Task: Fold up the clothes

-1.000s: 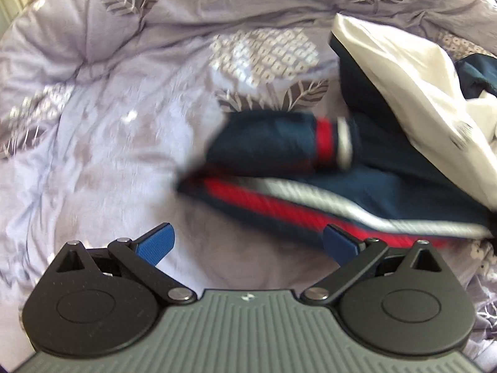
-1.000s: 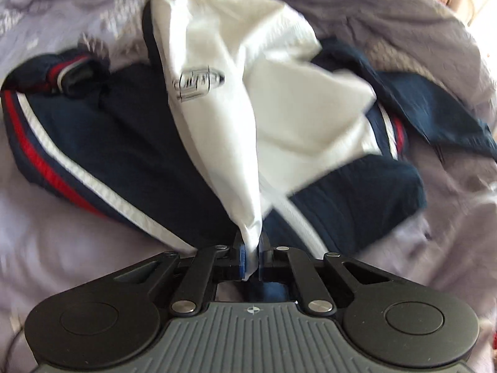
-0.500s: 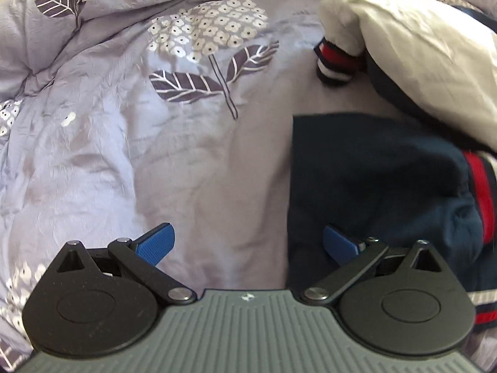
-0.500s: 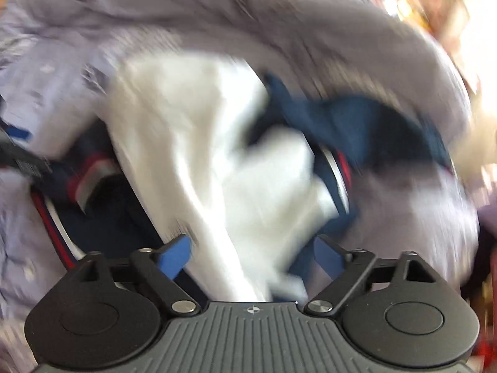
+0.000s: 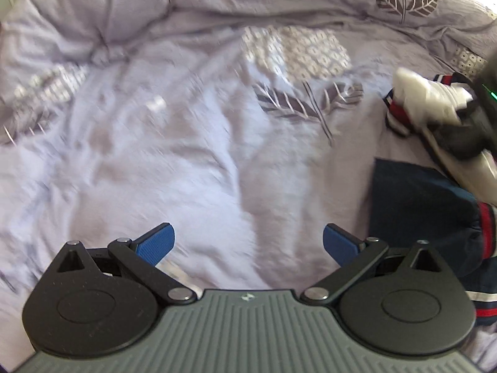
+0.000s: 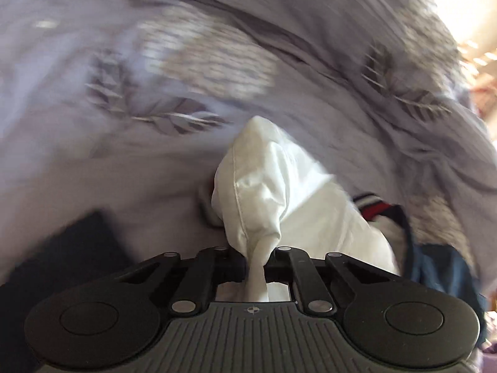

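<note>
A navy jacket with white lining and red-and-white stripes lies on the bed at the right edge of the left wrist view. My left gripper is open and empty over bare bedspread, left of the jacket. My right gripper is shut on a bunch of the jacket's white lining, which rises in a peak ahead of the jaws. A striped cuff and navy cloth show to its right. The right gripper's body shows at the left view's right edge.
A lilac bedspread with grey leaf and flower prints covers the whole surface and bunches into a raised ridge along the back. Both views are motion-blurred.
The right gripper, open half a second ago, has shut on the white lining again. The left gripper stayed open and swung left, so the jacket slid to the right edge of its view.
</note>
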`<state>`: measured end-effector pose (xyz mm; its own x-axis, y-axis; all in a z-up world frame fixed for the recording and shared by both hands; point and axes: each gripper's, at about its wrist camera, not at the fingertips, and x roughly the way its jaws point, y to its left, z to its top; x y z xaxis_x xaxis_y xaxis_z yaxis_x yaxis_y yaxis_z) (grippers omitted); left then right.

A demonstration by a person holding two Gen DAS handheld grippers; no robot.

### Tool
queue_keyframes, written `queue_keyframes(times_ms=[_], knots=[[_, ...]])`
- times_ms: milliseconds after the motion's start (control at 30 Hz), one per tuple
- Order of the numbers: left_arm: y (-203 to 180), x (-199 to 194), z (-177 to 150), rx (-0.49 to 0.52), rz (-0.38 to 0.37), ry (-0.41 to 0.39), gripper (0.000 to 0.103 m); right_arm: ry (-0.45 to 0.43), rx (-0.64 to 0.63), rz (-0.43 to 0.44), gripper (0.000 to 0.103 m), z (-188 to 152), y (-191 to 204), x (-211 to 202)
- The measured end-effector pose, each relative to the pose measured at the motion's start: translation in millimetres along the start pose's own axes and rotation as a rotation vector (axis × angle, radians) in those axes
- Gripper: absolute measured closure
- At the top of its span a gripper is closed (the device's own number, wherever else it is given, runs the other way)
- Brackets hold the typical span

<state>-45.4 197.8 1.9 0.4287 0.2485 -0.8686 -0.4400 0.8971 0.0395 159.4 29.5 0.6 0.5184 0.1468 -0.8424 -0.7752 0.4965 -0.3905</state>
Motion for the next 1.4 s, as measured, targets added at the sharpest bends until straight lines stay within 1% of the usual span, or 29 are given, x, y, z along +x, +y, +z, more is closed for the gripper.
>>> queue_keyframes(times_ms=[33, 67, 167, 233, 267, 367, 400, 433, 467, 500, 533, 633, 700, 733, 767, 833, 900, 933, 1000, 1067, 1100, 1133, 1167, 1200, 1233, 1267, 1300, 1367, 1400], knots=[[2, -3, 5, 0.013, -0.001, -0.014, 0.0, -0.013, -0.049, 0.093, 0.093, -7, 16, -16], [4, -5, 12, 0.026, -0.019, -0.023, 0.0, -0.027, -0.105, 0.183, 0.093, -16, 32, -32], [-1, -8, 33, 0.071, -0.103, -0.041, 0.0, -0.07, -0.345, 0.389, 0.093, -60, 84, -86], [-22, -6, 45, 0.132, -0.154, -0.051, 0.0, -0.043, -0.355, 0.615, 0.093, -82, 96, -113], [-38, -3, 50, 0.174, -0.164, -0.058, 0.0, -0.015, -0.326, 0.717, 0.093, -89, 96, -121], [-87, 9, 62, 0.269, -0.153, -0.077, 0.0, -0.009, -0.296, 0.829, 0.091, -105, 88, -137], [-103, 14, 67, 0.297, -0.161, -0.081, 0.0, 0.006, -0.247, 0.842, 0.089, -108, 79, -138], [-120, 19, 72, 0.328, -0.174, -0.086, 0.0, 0.021, -0.198, 0.855, 0.077, -112, 71, -138], [-137, 23, 77, 0.362, -0.189, -0.094, 0.0, 0.028, -0.146, 0.855, 0.068, -116, 61, -139], [-154, 27, 82, 0.408, -0.202, -0.108, 0.0, 0.01, -0.087, 0.818, 0.049, -121, 45, -140], [-169, 31, 88, 0.461, -0.203, -0.124, 0.0, -0.007, -0.028, 0.78, 0.04, -125, 30, -141], [-205, 41, 104, 0.617, -0.168, -0.185, 0.0, -0.056, 0.149, 0.669, 0.039, -140, -18, -142], [-218, 43, 111, 0.701, -0.18, -0.241, 0.0, -0.059, 0.288, 0.63, 0.036, -155, -57, -137], [-224, 45, 114, 0.734, -0.198, -0.26, 0.0, -0.071, 0.352, 0.592, 0.036, -162, -74, -134], [-230, 52, 114, 0.76, -0.218, -0.257, 0.0, -0.082, 0.417, 0.553, 0.036, -169, -92, -132], [-244, 71, 112, 0.812, -0.238, -0.221, 0.0, -0.11, 0.553, 0.455, 0.035, -180, -126, -126], [-257, 93, 101, 0.853, -0.217, -0.193, 0.0, -0.14, 0.692, 0.348, 0.032, -187, -157, -117], [-260, 100, 96, 0.864, -0.219, -0.186, 0.0, -0.149, 0.759, 0.314, 0.025, -187, -171, -108], [-260, 110, 88, 0.871, -0.247, -0.18, 0.0, -0.146, 0.898, 0.261, 0.016, -181, -197, -83], [-259, 117, 84, 0.867, -0.263, -0.173, 0.0, -0.136, 1.028, 0.23, 0.016, -172, -219, -50], [-257, 119, 85, 0.855, -0.264, -0.168, 0.0, -0.117, 1.07, 0.207, 0.016, -164, -226, -33], [-255, 121, 87, 0.829, -0.267, -0.153, 0.003, -0.094, 1.093, 0.187, 0.03, -157, -228, -18], [-251, 122, 90, 0.79, -0.274, -0.13, 0.013, -0.071, 1.115, 0.167, 0.044, -150, -231, -4], [-248, 123, 94, 0.751, -0.28, -0.107, 0.02, -0.047, 1.137, 0.147, 0.078, -143, -234, 11], [-244, 124, 97, 0.712, -0.286, -0.084, 0.036, -0.025, 1.155, 0.13, 0.093, -136, -236, 24], [-239, 124, 100, 0.671, -0.28, -0.064, 0.048, -0.012, 1.149, 0.12, 0.093, -129, -232, 29], [-234, 123, 102, 0.629, -0.263, -0.047, 0.053, -0.011, 1.106, 0.107, 0.094, -117, -226, 32], [-220, 119, 105, 0.565, -0.219, -0.042, 0.081, -0.007, 0.991, 0.091, 0.095, -87, -211, 34], [-212, 116, 105, 0.536, -0.188, -0.045, 0.085, -0.007, 0.925, 0.092, 0.096, -70, -201, 35]])
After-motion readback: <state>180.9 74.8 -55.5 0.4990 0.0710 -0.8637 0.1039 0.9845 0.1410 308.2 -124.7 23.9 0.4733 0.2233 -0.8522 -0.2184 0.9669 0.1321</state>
